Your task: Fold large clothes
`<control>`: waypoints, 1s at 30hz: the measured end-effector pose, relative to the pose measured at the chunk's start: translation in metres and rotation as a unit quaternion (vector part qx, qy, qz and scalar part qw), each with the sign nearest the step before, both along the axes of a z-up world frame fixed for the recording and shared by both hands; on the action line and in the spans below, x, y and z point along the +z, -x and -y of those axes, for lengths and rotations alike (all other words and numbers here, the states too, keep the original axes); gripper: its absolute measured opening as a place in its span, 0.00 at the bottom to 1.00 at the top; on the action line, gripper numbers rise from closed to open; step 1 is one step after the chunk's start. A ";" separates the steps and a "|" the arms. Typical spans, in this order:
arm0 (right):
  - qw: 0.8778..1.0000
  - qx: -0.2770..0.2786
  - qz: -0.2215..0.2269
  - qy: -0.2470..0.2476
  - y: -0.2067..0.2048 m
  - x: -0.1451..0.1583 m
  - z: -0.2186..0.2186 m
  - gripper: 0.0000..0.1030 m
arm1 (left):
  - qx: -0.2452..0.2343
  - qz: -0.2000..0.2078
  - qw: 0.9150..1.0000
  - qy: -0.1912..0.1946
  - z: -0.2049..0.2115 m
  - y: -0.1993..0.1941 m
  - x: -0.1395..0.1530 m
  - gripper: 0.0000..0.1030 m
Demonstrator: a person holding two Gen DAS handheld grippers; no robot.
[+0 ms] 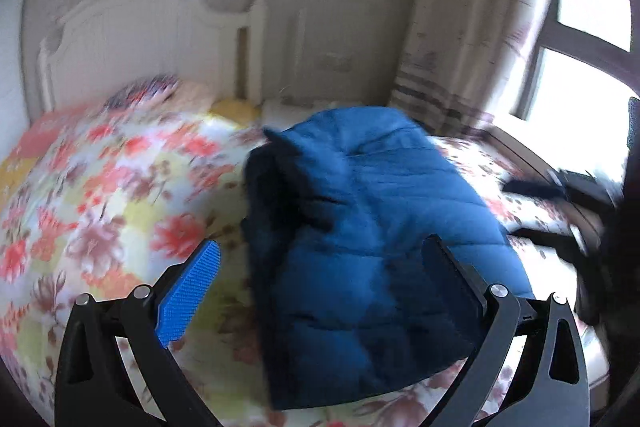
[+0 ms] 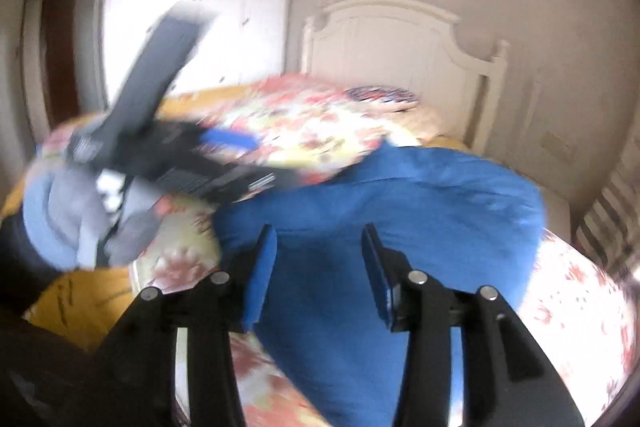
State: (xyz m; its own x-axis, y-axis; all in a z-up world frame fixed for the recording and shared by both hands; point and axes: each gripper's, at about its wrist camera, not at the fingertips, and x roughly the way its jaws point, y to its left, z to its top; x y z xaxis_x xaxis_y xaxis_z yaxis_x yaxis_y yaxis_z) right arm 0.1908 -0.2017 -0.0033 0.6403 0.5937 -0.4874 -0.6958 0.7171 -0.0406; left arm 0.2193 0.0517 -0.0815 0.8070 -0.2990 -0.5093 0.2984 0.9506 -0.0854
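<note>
- Bedroom walls in a plain beige frame the scene, with a white wardrobe (image 2: pixel 192 7) at the far left in the right wrist view and a bright window (image 1: pixel 592 67) with a patterned curtain (image 1: pixel 472 27) at the far right in the left wrist view.
- Filling most of both views, the bed (image 1: pixel 100 195) wears a floral cover in red, yellow and white, with a white headboard (image 1: pixel 152 31) at its far end; both pictures are blurred, so fine detail is hard to read.
- On the bed, right of its middle, lies the blue padded jacket (image 1: pixel 380 247), bunched into a thick bundle with a darker lining showing along its left edge.
- Judging by this, the fold is partly made; doing it well means taking matched corners on both sides, lifting evenly, and laying the bulk flat so the padding does not spring back.
- Above the near end of the jacket hovers the left hand-held gripper (image 1: pixel 324 259), jaws spread wide and grasping nothing.
- Over the jacket's near edge sits the right hand-held gripper (image 2: pixel 318 259), its blue pads apart and empty.
- At the near left, a grey and pale blue garment (image 2: pixel 72 219) lies heaped, a likely snag if swept.
</note>
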 end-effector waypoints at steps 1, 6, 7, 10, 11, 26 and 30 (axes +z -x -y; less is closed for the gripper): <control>1.000 -0.017 -0.004 -0.007 -0.011 0.004 0.016 0.42 | -0.010 0.006 1.000 -0.007 0.008 0.000 -0.001 0.94; 0.997 -0.052 -0.047 -0.025 -0.071 0.020 0.054 0.32 | -0.004 -0.071 0.997 -0.015 0.014 -0.028 -0.046 0.96; 0.997 -0.054 -0.056 -0.018 -0.084 0.023 0.051 0.31 | -0.008 -0.089 0.996 0.018 0.005 -0.030 -0.058 0.96; 0.997 -0.038 -0.067 0.014 -0.118 0.018 0.012 0.31 | -0.013 -0.132 0.984 0.119 -0.023 -0.033 -0.085 0.96; 0.997 -0.027 -0.068 0.035 -0.129 0.019 -0.008 0.31 | -0.012 -0.127 0.985 0.119 -0.025 -0.030 -0.088 0.96; 0.930 0.044 -0.092 0.352 -0.194 -0.085 -0.213 0.36 | 0.032 0.006 0.992 0.122 -0.041 0.028 -0.040 0.94; 0.941 0.052 -0.121 0.312 -0.202 -0.084 -0.203 0.36 | 0.012 0.030 0.995 0.090 -0.020 0.013 -0.015 0.95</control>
